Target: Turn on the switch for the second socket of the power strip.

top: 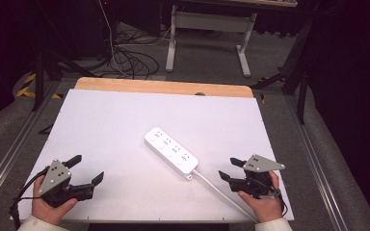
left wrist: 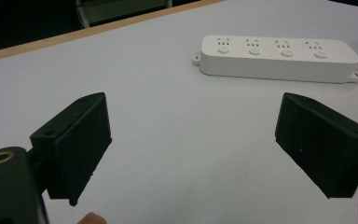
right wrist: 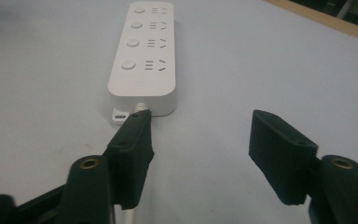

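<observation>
A white power strip (top: 171, 150) with several sockets and buttons lies slantwise in the middle of the white table; its white cable (top: 219, 190) runs off toward the near right. My left gripper (top: 87, 169) rests at the near left corner, jaws wide apart and empty. In the left gripper view the power strip (left wrist: 279, 58) lies ahead and to the right of the left gripper (left wrist: 193, 140). My right gripper (top: 231, 168) sits at the near right, open, a short way from the strip's cable end. In the right gripper view the power strip (right wrist: 144, 58) lies just beyond the right gripper (right wrist: 200, 142), nothing between its jaws.
The white table top (top: 125, 120) has a wooden strip (top: 164, 87) along its far edge. Beyond it stand a grey table frame (top: 207, 36) and loose cables (top: 130, 55) on the floor. Metal rails (top: 9, 149) run along both sides of the table.
</observation>
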Motion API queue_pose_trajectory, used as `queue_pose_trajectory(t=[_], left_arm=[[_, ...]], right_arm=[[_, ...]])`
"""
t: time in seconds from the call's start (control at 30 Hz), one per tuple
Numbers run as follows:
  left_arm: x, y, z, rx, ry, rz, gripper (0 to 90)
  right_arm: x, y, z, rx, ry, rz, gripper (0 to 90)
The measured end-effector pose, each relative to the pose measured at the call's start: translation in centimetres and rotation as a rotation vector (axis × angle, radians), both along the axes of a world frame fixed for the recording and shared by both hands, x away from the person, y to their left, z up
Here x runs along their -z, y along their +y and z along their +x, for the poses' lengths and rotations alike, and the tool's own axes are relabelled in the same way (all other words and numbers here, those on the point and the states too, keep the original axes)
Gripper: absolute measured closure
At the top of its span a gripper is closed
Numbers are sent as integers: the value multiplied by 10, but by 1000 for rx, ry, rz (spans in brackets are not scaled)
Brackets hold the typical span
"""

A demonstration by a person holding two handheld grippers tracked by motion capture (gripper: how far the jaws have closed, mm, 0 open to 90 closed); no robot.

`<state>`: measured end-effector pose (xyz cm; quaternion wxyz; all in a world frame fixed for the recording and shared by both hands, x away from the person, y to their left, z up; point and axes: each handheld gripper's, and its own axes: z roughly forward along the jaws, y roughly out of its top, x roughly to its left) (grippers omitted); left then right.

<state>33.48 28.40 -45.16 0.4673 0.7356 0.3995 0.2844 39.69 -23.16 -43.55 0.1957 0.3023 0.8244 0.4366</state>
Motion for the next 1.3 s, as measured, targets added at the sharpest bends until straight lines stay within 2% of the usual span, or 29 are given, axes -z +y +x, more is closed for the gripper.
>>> queue_pose_trajectory(t=[0.13, 0.53, 1.3], left_arm=[[0, 0, 0, 1, -1, 0, 108], [0, 0, 0, 2, 0, 0, 108], [0, 1, 0, 4, 8, 7, 103]], right_arm=[[-7, 10, 4, -20, 2, -10, 427], [-28, 36, 13, -84, -6, 7, 472], [-40, 86, 37, -183, 10, -3, 552]])
